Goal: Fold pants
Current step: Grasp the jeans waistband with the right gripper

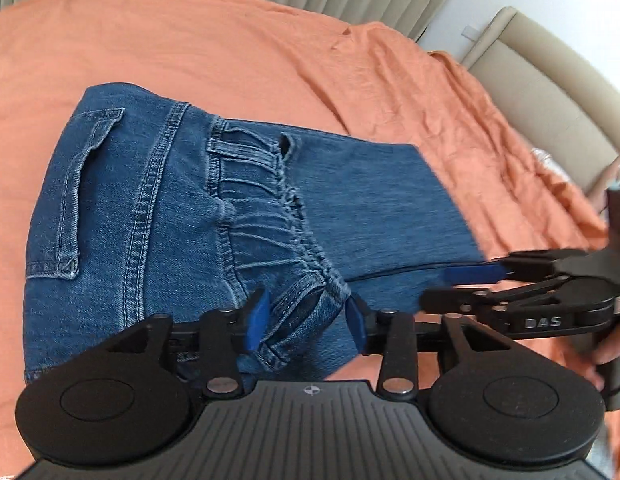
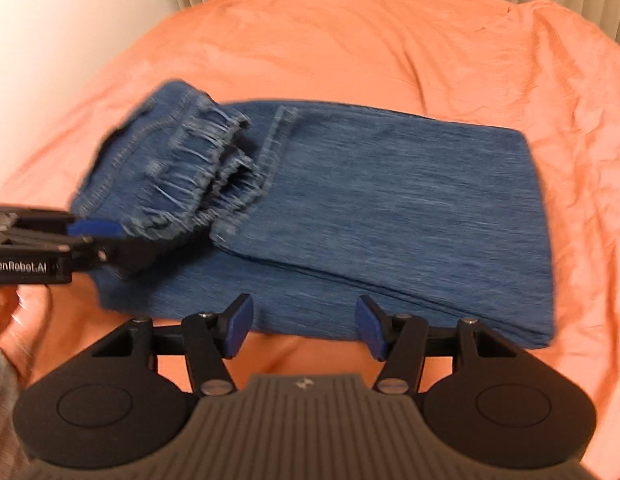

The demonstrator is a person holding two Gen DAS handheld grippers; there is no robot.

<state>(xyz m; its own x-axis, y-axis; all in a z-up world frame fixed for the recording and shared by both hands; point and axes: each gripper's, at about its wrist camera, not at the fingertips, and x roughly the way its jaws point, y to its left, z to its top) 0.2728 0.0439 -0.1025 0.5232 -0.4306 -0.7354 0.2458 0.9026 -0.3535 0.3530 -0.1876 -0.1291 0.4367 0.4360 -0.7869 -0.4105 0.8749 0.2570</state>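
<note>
Pants (image 2: 390, 216) lie folded on the orange bedspread (image 2: 390, 40). Left gripper (image 1: 305, 320) straddles the waistband, jaws spread, not clamped. Right gripper (image 2: 305, 326) hovers unclenched at the near edge. Lay waistband flat, edges aligned, before withdrawing.

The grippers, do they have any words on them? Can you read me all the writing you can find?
"DAS" stands on the right gripper, on its black body, seen from the left wrist view.
"GenRobot.AI" stands on the left gripper, on its black side, seen from the right wrist view.
A white label at the far right edge of the left wrist view is too small to read.
The jeans show no writing.
</note>
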